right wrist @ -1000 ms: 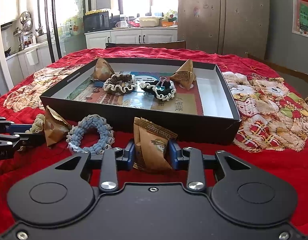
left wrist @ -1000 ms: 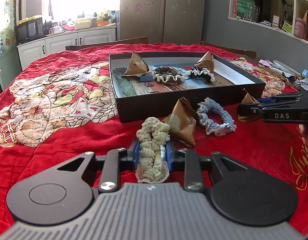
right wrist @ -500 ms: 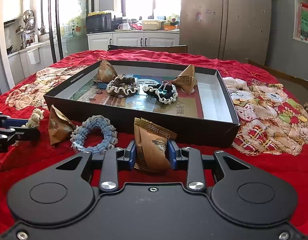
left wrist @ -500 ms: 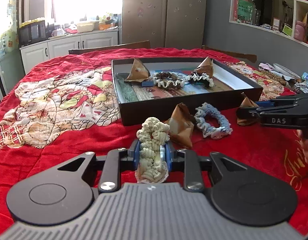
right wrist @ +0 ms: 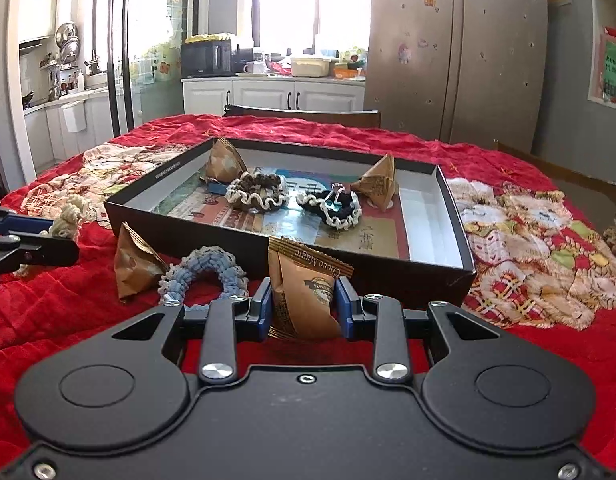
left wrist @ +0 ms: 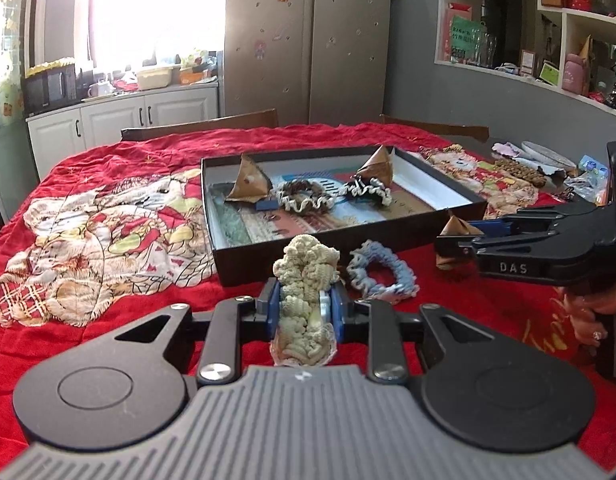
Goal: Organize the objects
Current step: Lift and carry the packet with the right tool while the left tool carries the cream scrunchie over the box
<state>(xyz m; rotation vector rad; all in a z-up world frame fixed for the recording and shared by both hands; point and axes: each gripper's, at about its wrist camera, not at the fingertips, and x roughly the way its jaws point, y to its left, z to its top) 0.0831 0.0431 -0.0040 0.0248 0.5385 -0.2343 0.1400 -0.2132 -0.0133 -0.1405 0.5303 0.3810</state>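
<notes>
Gripping a cream scrunchie (left wrist: 306, 280), the left gripper (left wrist: 304, 300) is hovering over the red cloth (left wrist: 108, 148) just short of the black box (left wrist: 427, 184). The right gripper (right wrist: 306, 304) is clamping a brown packet (right wrist: 304, 292) (printed "Choco Magic") before the box's near wall. A blue scrunchie (right wrist: 206, 272) and a second packet (right wrist: 134, 264) are lying side by side on the cloth between the two grippers. Inside the box are sitting two packets (right wrist: 224, 162) and two scrunchies (right wrist: 258, 192), one of them black (right wrist: 339, 208) and carrying a binder clip (right wrist: 335, 192).
</notes>
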